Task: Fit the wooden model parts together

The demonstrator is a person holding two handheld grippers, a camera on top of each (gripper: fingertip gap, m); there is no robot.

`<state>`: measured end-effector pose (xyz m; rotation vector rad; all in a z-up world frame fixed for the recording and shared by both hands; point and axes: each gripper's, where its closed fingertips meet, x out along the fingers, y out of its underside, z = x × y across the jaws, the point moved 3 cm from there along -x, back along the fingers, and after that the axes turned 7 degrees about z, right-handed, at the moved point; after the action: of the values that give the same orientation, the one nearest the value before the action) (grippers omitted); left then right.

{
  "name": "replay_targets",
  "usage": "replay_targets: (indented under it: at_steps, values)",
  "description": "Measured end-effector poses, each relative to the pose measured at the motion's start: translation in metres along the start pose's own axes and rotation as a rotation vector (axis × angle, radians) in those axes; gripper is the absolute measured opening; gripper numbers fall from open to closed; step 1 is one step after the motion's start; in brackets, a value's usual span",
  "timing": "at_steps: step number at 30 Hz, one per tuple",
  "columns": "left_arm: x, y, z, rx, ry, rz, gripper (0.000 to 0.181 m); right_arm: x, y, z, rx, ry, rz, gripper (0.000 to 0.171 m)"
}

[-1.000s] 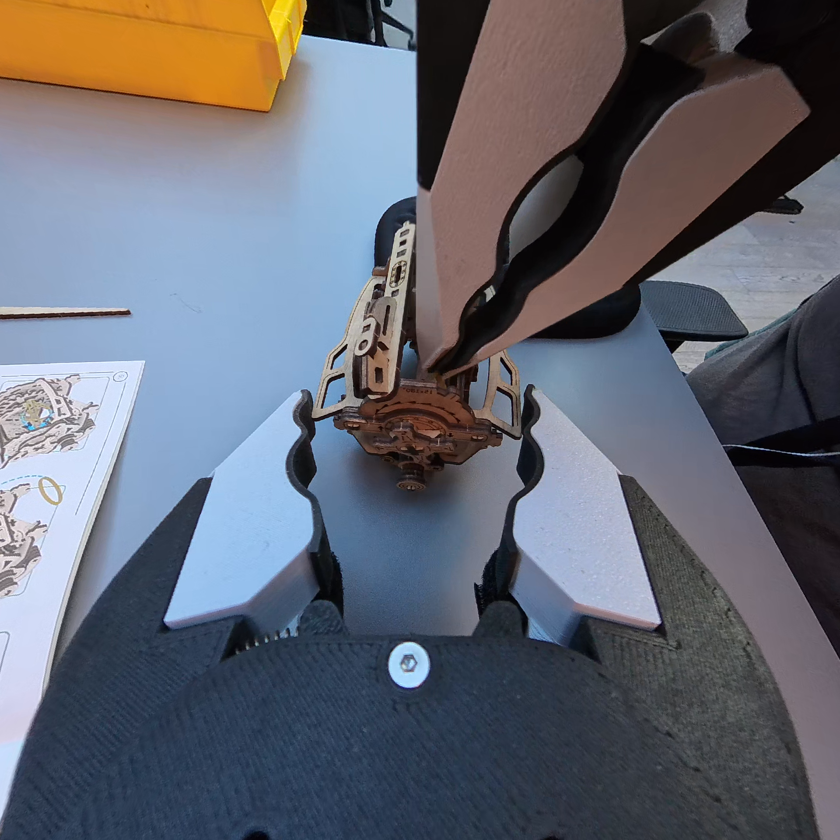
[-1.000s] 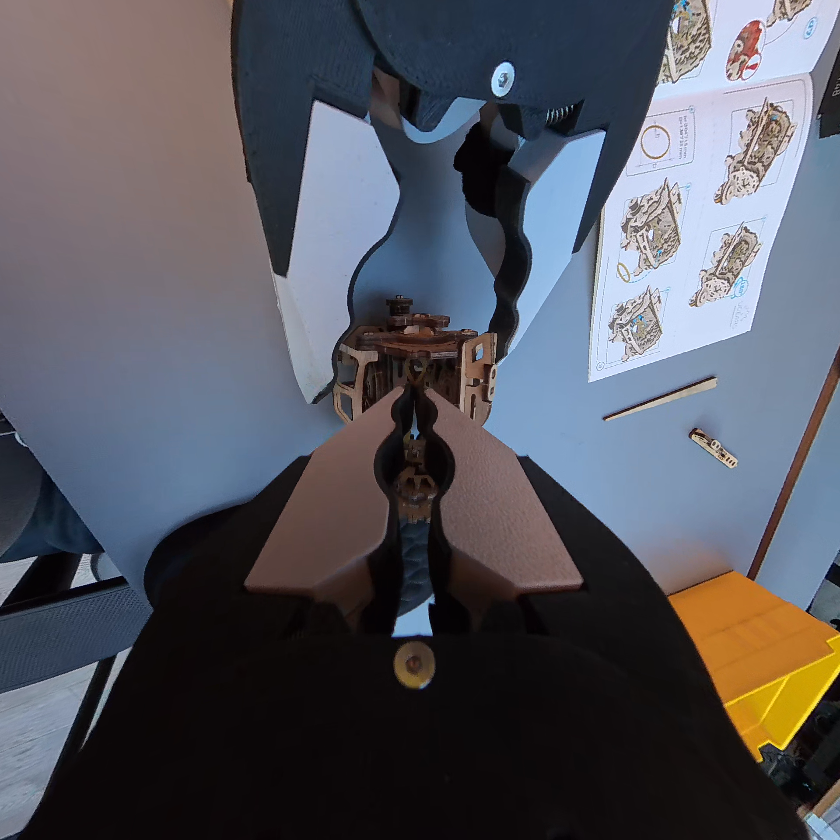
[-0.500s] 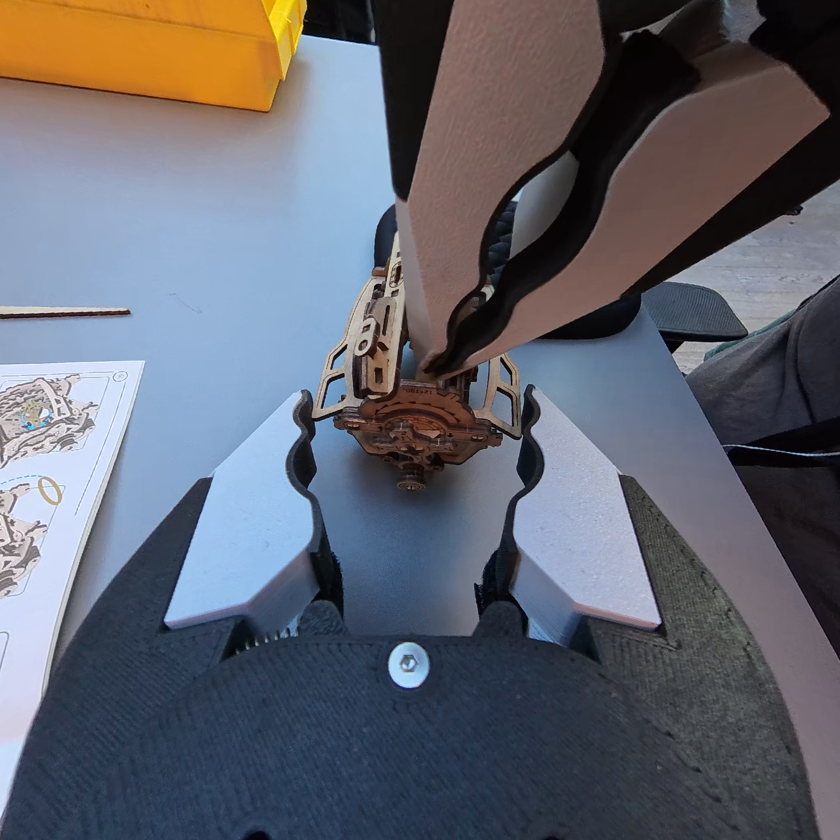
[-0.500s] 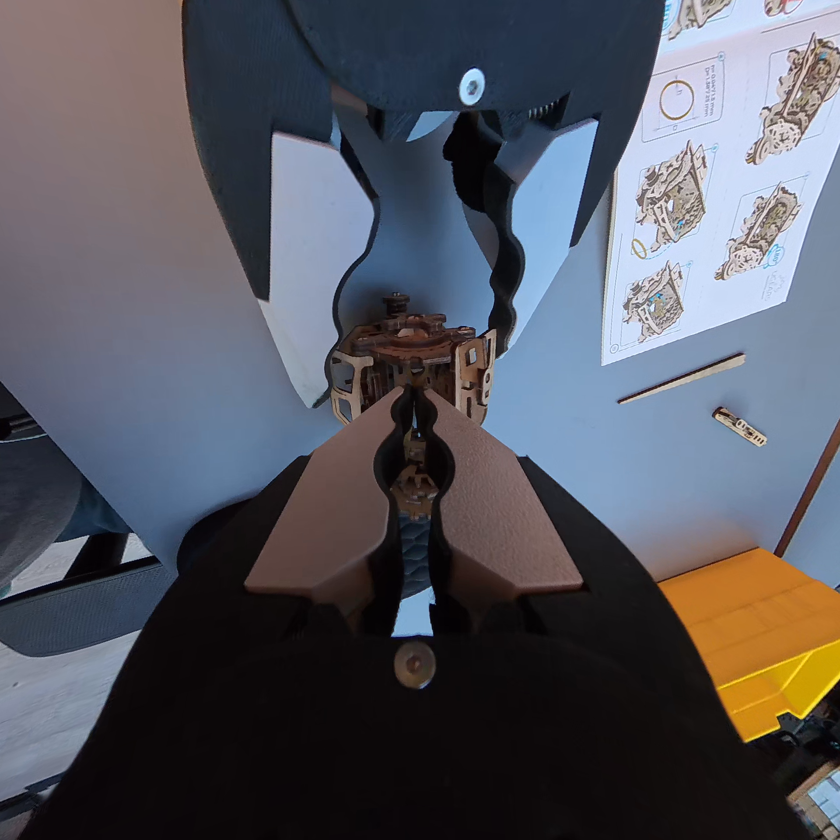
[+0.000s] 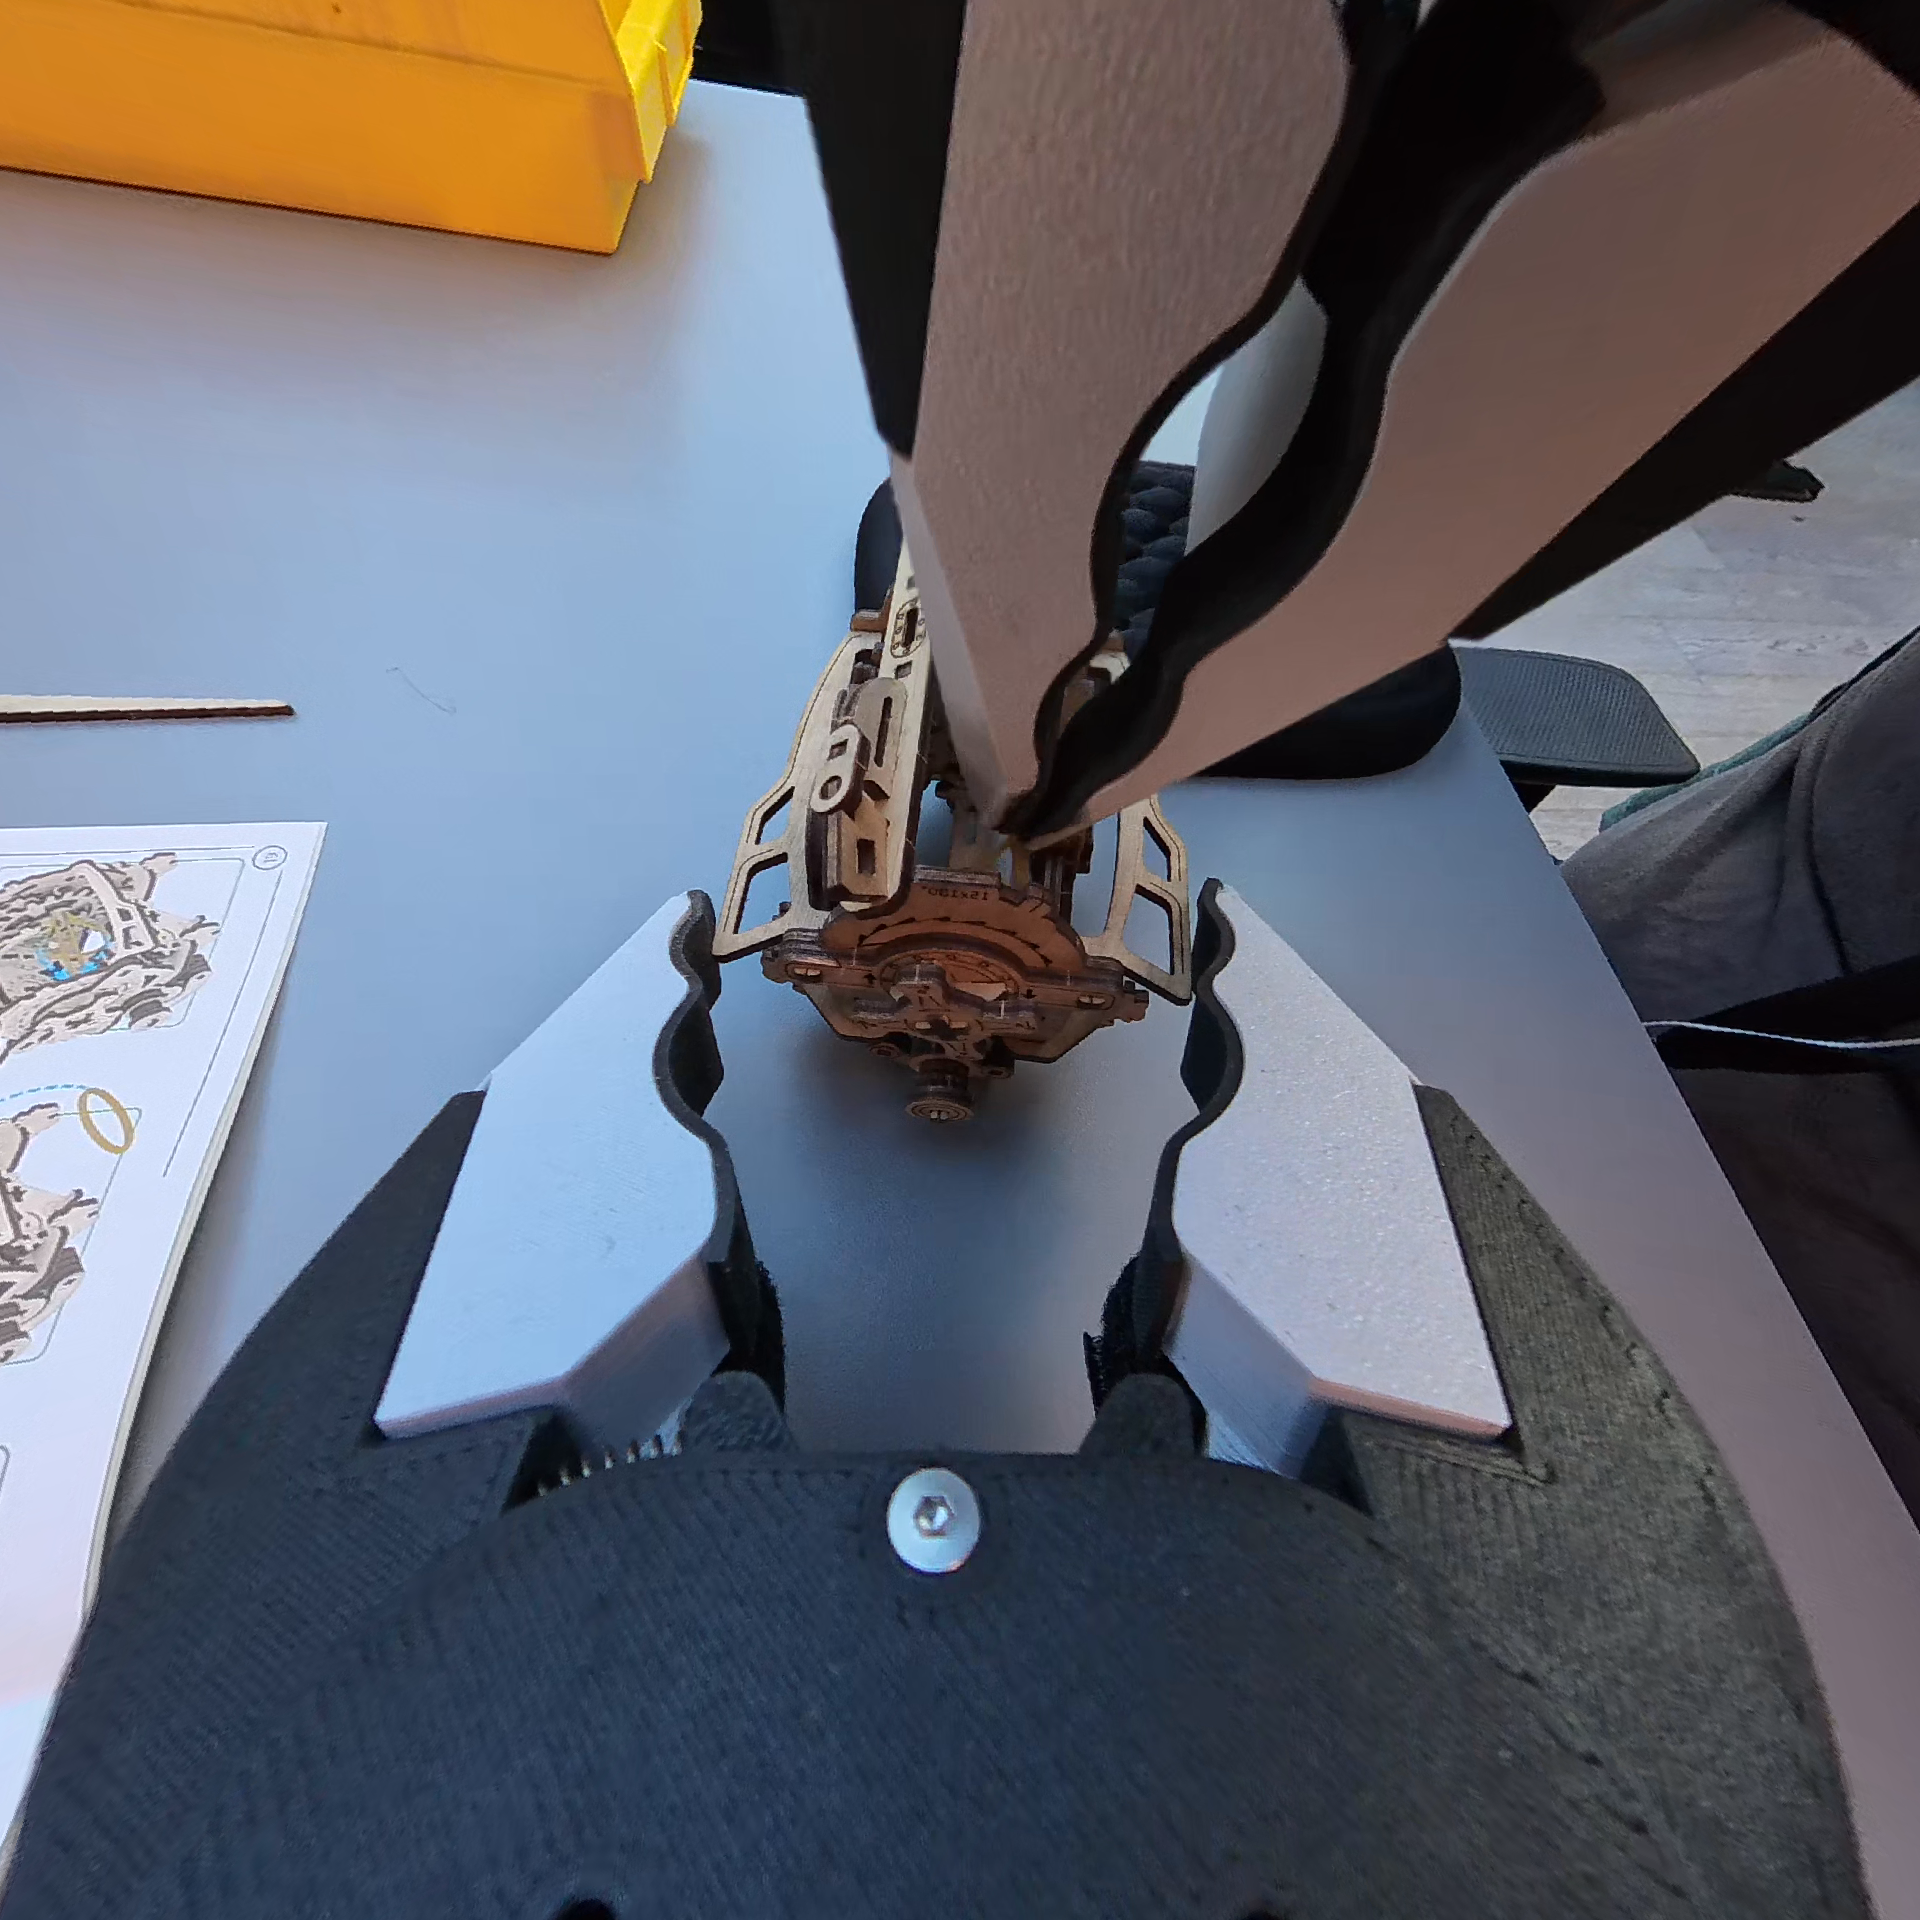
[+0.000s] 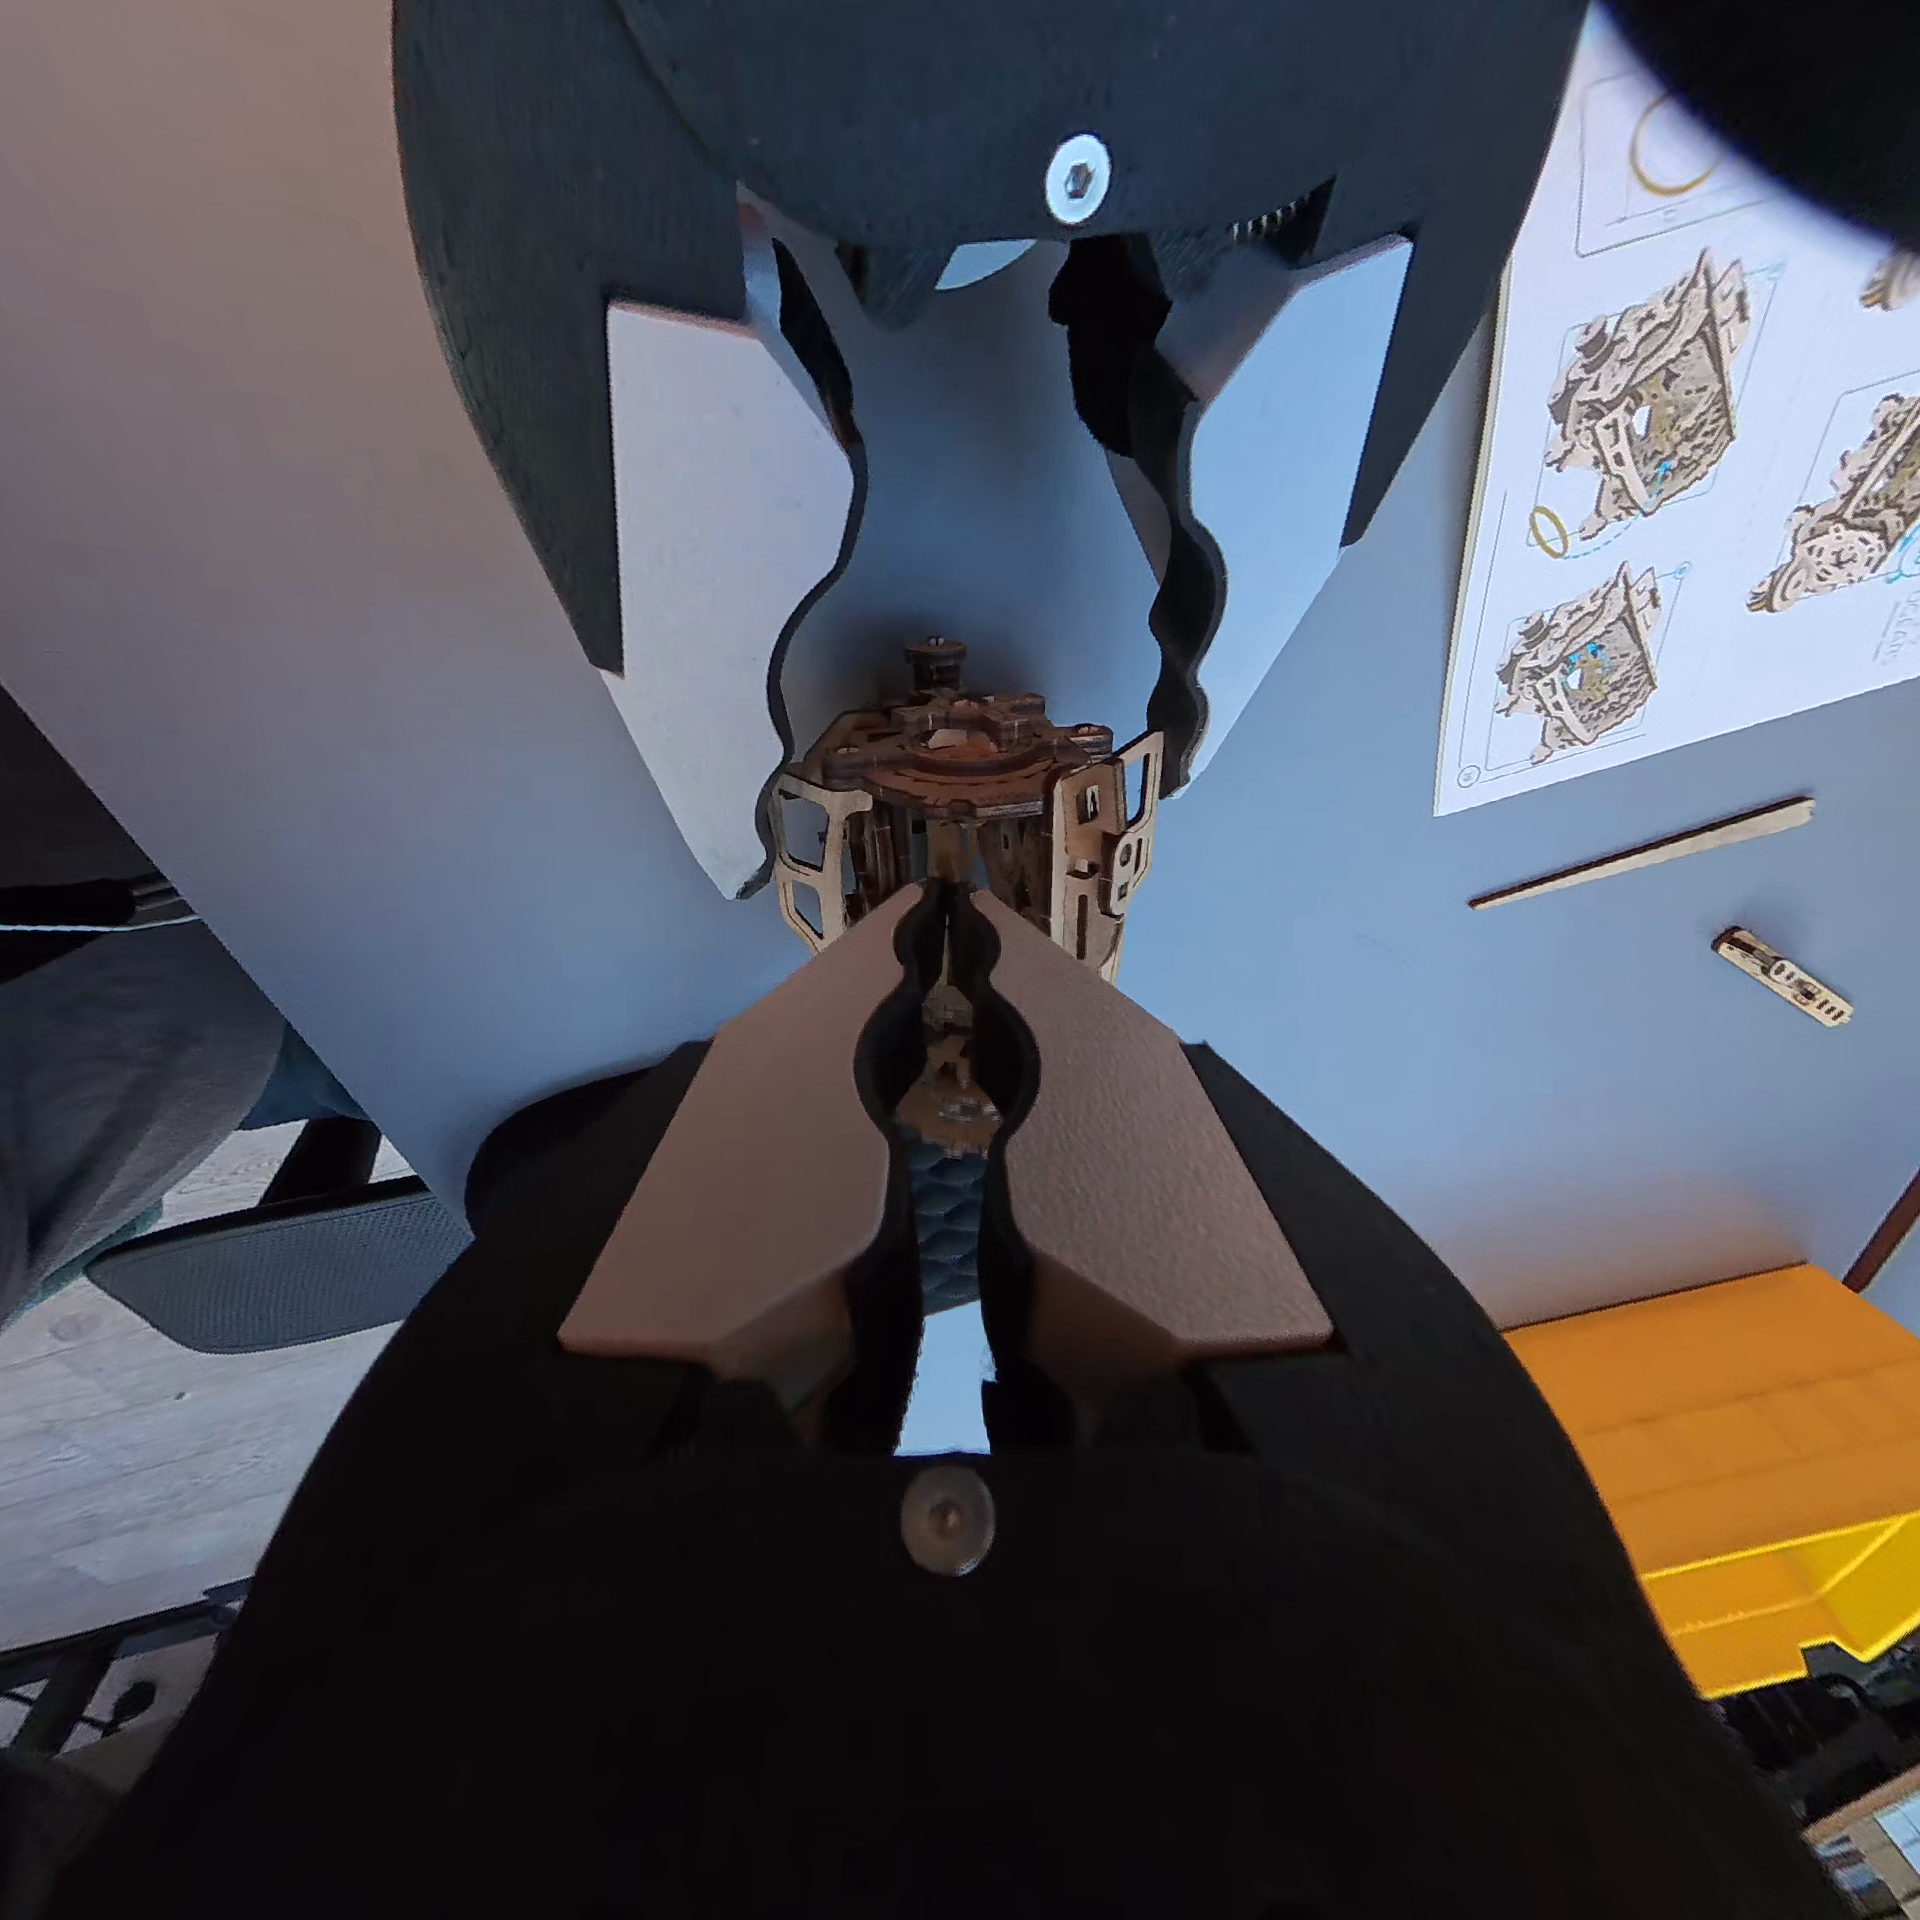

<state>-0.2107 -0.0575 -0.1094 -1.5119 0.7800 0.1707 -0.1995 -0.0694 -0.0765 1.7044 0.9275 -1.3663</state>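
The wooden model lies on the grey table, its round geared end towards my left gripper. My left gripper is open, its fingertips flanking the model's side frames; I cannot tell if they touch. My right gripper comes down from above, shut on a small pale wooden part at the model's top. In the right wrist view the right gripper holds that thin part against the model, with the left gripper opposite.
An instruction sheet lies left of the model. A thin wooden stick and a small wooden piece lie beyond it. A yellow bin stands at the far left. The table edge, a chair and a person's leg are at the right. My two grippers' fingertips are within a few centimetres of each other.
My right gripper has shifted a little left and closer over the model, still shut on the small part. My left gripper and the model have not moved.
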Motion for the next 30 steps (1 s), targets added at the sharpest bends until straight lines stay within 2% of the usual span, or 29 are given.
replay_targets:
  at_steps: [14, 30]
  values:
    - [0.0002, 0.0, 0.001, -0.019, 0.014, 0.001, 0.09, 0.0061, -0.003, -0.0006, -0.038, 0.031, 0.023, 0.0]
    - [0.0005, -0.0002, 0.0033, -0.061, 0.041, 0.0, 0.09, 0.0042, -0.0062, -0.0069, -0.027, 0.102, -0.09, 0.0]
